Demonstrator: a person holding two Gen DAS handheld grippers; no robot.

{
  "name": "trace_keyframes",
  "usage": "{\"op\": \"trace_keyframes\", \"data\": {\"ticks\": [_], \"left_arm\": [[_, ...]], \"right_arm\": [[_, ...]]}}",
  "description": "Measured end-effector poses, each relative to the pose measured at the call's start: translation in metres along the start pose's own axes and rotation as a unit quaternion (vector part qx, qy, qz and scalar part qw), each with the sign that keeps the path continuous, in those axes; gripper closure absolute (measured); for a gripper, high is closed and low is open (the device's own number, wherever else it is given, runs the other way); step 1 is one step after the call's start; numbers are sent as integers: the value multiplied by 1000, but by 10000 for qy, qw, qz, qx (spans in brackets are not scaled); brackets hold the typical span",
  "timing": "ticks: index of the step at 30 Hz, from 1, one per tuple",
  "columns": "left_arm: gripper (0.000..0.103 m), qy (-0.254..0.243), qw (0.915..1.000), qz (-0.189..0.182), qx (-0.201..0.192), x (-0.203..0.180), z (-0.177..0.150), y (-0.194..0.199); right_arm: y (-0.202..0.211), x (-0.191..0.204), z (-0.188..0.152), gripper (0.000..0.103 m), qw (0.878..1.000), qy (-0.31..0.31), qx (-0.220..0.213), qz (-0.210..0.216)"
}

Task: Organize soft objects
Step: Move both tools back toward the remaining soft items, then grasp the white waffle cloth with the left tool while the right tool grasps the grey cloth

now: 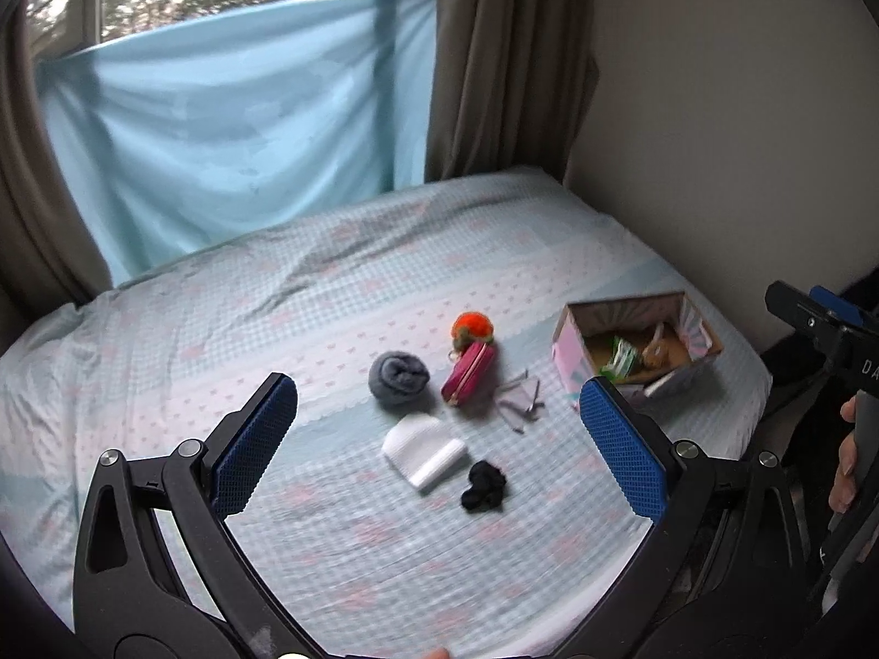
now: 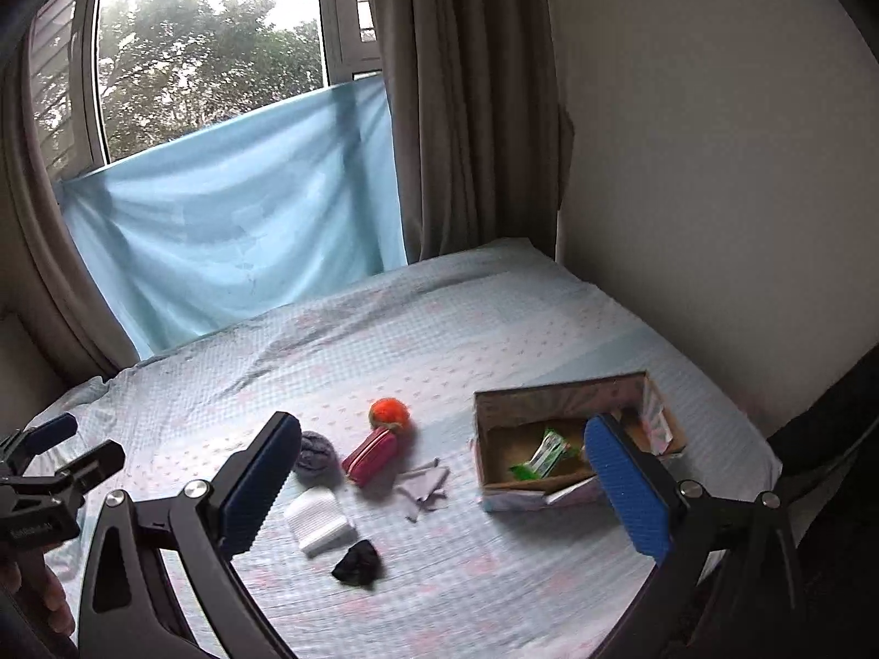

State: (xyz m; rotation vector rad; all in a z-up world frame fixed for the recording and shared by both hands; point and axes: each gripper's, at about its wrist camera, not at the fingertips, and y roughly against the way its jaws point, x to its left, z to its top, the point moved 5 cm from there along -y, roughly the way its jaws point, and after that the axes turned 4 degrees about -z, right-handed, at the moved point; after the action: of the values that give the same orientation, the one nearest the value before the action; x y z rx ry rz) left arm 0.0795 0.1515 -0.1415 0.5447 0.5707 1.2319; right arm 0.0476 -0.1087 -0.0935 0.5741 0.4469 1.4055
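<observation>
Several soft things lie on the bed: a rolled grey cloth (image 1: 399,379) (image 2: 315,453), an orange plush ball (image 1: 472,327) (image 2: 389,412), a pink zip pouch (image 1: 469,373) (image 2: 370,456), a lilac scrap (image 1: 519,398) (image 2: 424,490), a white knit cap (image 1: 423,451) (image 2: 320,519) and a black scrunchie (image 1: 483,486) (image 2: 358,563). A cardboard box (image 1: 571,354) (image 2: 491,442) at the right holds a green packet (image 1: 619,358) (image 2: 541,456). My left gripper (image 1: 439,439) hangs open above the items. My right gripper (image 2: 439,489) is open too, nearer the box. Both hold nothing.
The checked bed sheet (image 1: 274,296) (image 2: 340,340) stretches to a blue cloth (image 1: 236,137) under the window, brown curtains (image 1: 505,60) and a wall (image 2: 714,165) at the right. A hand (image 1: 849,467) holds the right gripper's handle at the bed's right edge.
</observation>
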Motion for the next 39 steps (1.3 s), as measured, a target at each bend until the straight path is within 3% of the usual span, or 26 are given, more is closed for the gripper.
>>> {"op": "trace_keyframes", "data": {"ticks": [9, 19, 25, 32, 39], "left_arm": [[0, -461, 9971, -435, 417, 19, -40, -66], [1, -806, 9909, -659, 856, 23, -91, -178], [1, -845, 9830, -881, 1372, 31, -121, -246], [1, -1168, 9666, -1037, 2031, 31, -165, -316], [1, -1196, 9579, -1079, 2376, 38, -192, -364]], "right_arm": [[-51, 36, -40, 0, 9993, 61, 366, 82], [-156, 54, -99, 0, 9966, 325, 761, -21], [-226, 50, -136, 0, 9940, 361, 1033, -75], [-301, 49, -170, 0, 9890, 479, 1385, -211], [-360, 43, -202, 4, 9838, 365, 1731, -291]]}}
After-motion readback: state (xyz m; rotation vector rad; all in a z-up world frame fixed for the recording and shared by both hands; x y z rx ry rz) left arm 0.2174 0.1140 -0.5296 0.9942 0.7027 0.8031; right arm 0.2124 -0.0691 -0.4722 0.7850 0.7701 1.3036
